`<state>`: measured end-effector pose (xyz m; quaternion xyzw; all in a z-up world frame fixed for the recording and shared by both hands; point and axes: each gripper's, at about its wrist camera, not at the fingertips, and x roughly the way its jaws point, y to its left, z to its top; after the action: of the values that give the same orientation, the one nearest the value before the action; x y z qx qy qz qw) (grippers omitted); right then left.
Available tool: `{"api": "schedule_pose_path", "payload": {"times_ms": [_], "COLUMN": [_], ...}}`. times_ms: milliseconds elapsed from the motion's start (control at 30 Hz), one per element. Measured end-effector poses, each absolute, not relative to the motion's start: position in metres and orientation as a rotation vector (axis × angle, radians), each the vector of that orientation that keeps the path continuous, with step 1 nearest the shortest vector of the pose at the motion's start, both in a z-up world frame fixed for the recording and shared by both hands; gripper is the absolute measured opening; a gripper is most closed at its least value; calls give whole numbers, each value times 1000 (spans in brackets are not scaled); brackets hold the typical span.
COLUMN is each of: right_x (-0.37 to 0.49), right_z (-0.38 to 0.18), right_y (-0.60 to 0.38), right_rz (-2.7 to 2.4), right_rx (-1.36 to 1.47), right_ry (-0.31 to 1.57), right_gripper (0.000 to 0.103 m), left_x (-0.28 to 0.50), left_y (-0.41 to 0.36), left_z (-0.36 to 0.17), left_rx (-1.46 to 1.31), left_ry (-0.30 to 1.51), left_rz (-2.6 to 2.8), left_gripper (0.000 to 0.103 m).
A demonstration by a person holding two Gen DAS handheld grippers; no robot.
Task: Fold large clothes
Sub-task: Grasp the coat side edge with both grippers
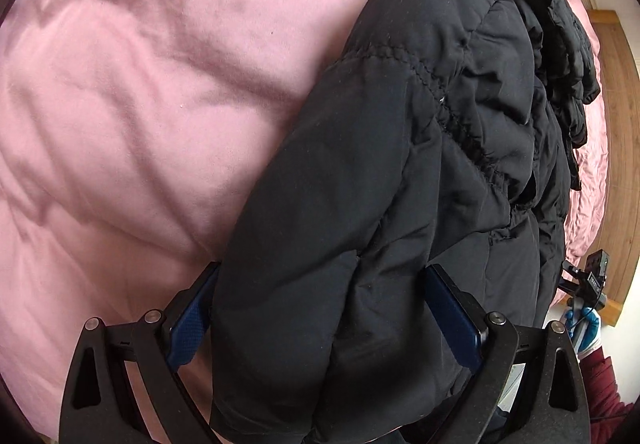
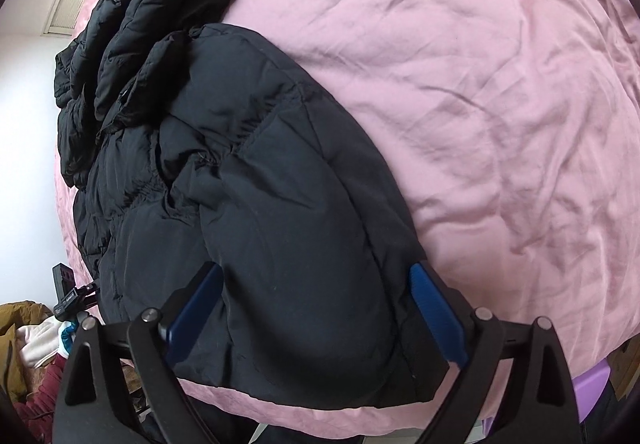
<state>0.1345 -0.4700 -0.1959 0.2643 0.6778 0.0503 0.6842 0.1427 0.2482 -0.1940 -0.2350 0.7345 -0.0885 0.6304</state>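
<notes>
Mostly black puffer jacket (image 2: 224, 148) (quilted, rumpled) across pink bedsheet (image 2: 480, 84).

My right gripper (image 2: 316, 308) has its two blue pads (image 2: 434, 318) spread wide on either side of the near end of a black puffer jacket (image 2: 248, 148), padding bulging between them; I cannot tell whether they press it. The jacket lies on a pink bedsheet (image 2: 480, 84), its near hem close to the sheet's front edge, its crumpled far part bunched toward the upper left. Left of the jacket, beyond the bed edge, a small black device (image 2: 66, 290) stands, and below it a heap of clothes (image 2: 32, 348) in white, tan and maroon.
</notes>
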Motion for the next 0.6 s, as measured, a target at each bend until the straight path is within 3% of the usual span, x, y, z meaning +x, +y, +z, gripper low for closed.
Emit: {"api": "schedule_pose_path", "payload": {"times_ms": [600], "right_x": [130], "right_z": [-250], "right_y": [-462], "right_rz": [327], "right_rx": [732], "right_ry": [1656], "right_gripper": [99], "left_x": [125], "left_y": [247], "left_z": [-210], "left_rx": [-605], "left_ry": [1714], "left_rz": [-203], "left_gripper": [100]}}
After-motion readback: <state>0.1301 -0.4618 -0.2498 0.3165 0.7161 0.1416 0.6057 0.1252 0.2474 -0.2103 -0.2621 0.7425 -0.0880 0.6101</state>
